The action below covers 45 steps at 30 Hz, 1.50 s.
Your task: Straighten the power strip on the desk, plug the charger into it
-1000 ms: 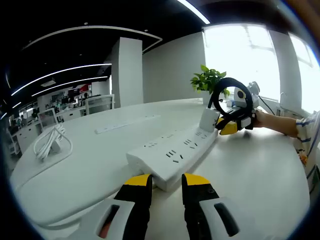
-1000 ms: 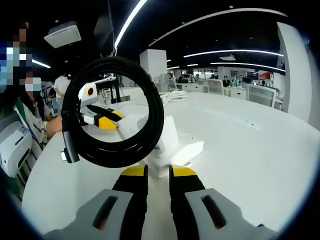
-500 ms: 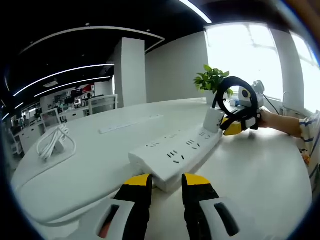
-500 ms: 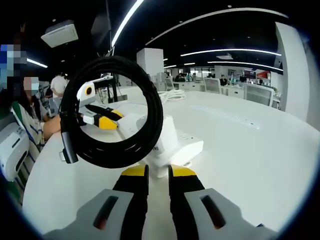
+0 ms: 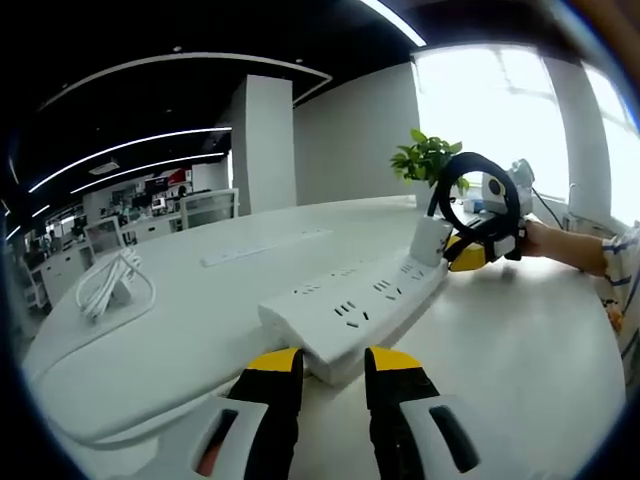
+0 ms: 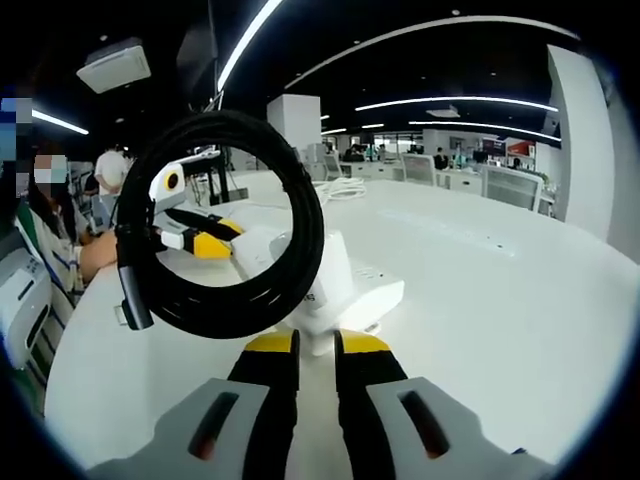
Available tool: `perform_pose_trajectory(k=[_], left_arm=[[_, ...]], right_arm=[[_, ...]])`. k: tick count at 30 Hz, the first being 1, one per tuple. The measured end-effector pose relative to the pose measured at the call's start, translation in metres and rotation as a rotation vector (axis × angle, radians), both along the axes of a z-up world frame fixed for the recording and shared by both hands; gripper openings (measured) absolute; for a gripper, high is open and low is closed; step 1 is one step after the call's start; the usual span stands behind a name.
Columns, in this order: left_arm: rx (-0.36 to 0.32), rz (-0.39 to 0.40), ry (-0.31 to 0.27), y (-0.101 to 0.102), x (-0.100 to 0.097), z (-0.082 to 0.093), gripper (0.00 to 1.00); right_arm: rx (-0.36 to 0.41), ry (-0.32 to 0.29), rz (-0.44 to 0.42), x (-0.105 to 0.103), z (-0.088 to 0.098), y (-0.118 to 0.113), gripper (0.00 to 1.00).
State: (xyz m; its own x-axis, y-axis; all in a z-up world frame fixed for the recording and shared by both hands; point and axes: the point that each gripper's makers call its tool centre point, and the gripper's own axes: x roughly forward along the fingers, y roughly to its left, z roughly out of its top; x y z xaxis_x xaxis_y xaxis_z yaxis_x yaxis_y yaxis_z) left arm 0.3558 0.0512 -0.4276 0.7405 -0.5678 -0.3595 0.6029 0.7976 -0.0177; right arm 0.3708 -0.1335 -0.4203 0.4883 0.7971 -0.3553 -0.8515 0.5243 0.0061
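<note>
A long white power strip lies on the white desk, running away from my left gripper. The left jaws stand close together with the strip's near corner between their tips. At the strip's far end my right gripper holds a white charger upright on the strip, with its black cable coil above. In the right gripper view my right gripper is shut on the charger. The coil hangs in front, and the left gripper sits at the strip's far end.
A coiled white cable and a second slim strip lie farther off on the desk. A potted plant stands behind the charger. A person's sleeve is at the right. People sit at the desk's left edge.
Both views have shifted slightly with the hands. The strip, the charger and both grips look the same.
</note>
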Motion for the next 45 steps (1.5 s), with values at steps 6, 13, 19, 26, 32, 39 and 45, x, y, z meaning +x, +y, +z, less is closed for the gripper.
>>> perform_pose_trajectory(k=[6,13,19,26,32,39,45], left_arm=[[0.0,0.003,0.001,-0.0001,0.0005,0.0001,0.25],[-0.001,0.006,0.001,-0.0002,0.0013,0.0002,0.25],[0.002,0.02,-0.003,0.0016,0.0037,-0.0003,0.25],[-0.007,0.025,-0.001,0.0028,0.0043,-0.0004,0.25],[0.026,0.025,-0.016,0.0027,0.0044,-0.0008,0.25],[0.03,0.025,-0.03,0.0028,0.0045,0.002,0.26],[0.021,0.026,-0.038,0.0031,0.005,0.0046,0.25]], right_arm=[[-0.005,-0.004,-0.009,0.0011,-0.0002,-0.0007,0.12],[-0.006,-0.003,-0.009,0.001,-0.0004,-0.0007,0.12],[0.01,-0.001,-0.019,0.007,-0.0008,0.0014,0.12],[0.015,0.004,-0.033,0.0091,-0.0005,0.0024,0.12],[-0.032,0.003,-0.06,0.0082,-0.0009,0.0036,0.13],[-0.026,0.021,-0.081,0.0089,-0.0012,0.0023,0.13],[-0.013,0.034,-0.092,0.0092,-0.0004,0.002,0.13]])
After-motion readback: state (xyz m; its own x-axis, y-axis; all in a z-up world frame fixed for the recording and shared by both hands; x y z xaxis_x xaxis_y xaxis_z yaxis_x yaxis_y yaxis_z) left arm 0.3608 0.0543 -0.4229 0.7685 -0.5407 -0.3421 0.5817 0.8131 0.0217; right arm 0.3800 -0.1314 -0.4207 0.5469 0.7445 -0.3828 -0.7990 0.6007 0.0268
